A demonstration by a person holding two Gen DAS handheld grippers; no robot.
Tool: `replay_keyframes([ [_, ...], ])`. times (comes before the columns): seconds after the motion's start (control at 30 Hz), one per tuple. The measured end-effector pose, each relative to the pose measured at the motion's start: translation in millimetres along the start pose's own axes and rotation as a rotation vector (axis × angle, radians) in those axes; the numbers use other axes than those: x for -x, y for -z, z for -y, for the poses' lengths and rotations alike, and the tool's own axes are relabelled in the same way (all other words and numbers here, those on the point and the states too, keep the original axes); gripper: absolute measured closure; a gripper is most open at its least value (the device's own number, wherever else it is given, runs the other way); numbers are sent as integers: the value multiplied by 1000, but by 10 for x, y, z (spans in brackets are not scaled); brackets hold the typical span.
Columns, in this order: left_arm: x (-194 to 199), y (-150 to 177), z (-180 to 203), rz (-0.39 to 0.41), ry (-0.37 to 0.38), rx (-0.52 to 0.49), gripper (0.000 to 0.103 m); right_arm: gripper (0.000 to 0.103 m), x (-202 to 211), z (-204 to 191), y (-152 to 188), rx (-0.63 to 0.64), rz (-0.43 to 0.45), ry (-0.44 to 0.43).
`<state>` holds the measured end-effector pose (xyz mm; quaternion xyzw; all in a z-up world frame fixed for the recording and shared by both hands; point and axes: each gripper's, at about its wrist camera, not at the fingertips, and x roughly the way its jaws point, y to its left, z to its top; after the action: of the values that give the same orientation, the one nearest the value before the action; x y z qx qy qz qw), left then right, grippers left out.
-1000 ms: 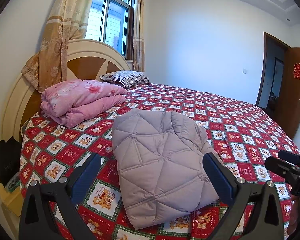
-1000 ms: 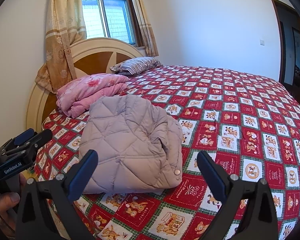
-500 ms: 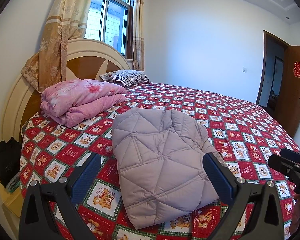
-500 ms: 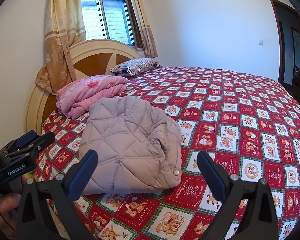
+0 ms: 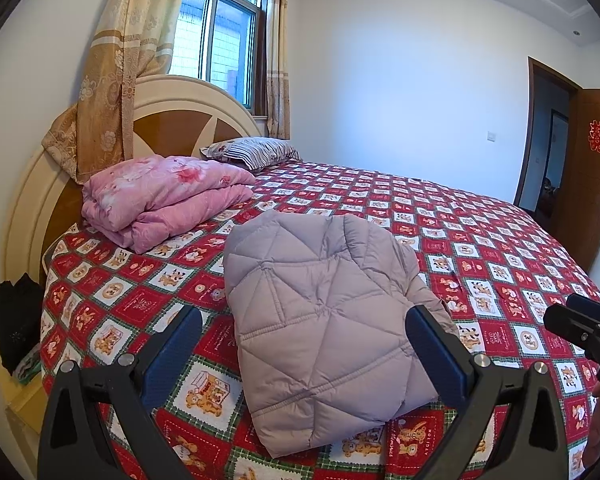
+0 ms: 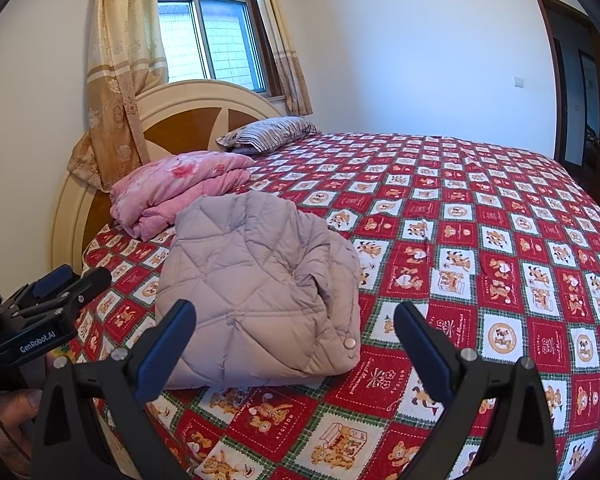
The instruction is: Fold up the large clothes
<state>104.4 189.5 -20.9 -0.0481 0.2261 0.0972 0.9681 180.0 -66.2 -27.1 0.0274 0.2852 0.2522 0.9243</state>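
Left gripper (image 5: 304,344): jaws apart, empty, held above the near bed edge. Right gripper (image 6: 296,338): jaws apart, empty, beside it. Jacket (image 5: 324,320): grey quilted, lying folded into a compact bundle on the bed (image 5: 500,248) near its front corner; dead ahead of the left gripper, ahead and left of the right; long axis running away from both. Left gripper judged nearer. Open quilt to the jacket's right and beyond. Pink duvet (image 5: 164,196): folded, just behind-left. Pillow (image 5: 256,152): at the headboard.
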Motion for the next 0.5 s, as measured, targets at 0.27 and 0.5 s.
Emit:
replay_keyframes([
  [0.27, -40, 1, -13, -18, 5, 7, 1, 2, 3, -17, -11, 1, 13, 4],
  [0.5, -70, 15, 37, -28, 17, -15, 1, 0, -1, -30, -13, 8, 19, 9],
])
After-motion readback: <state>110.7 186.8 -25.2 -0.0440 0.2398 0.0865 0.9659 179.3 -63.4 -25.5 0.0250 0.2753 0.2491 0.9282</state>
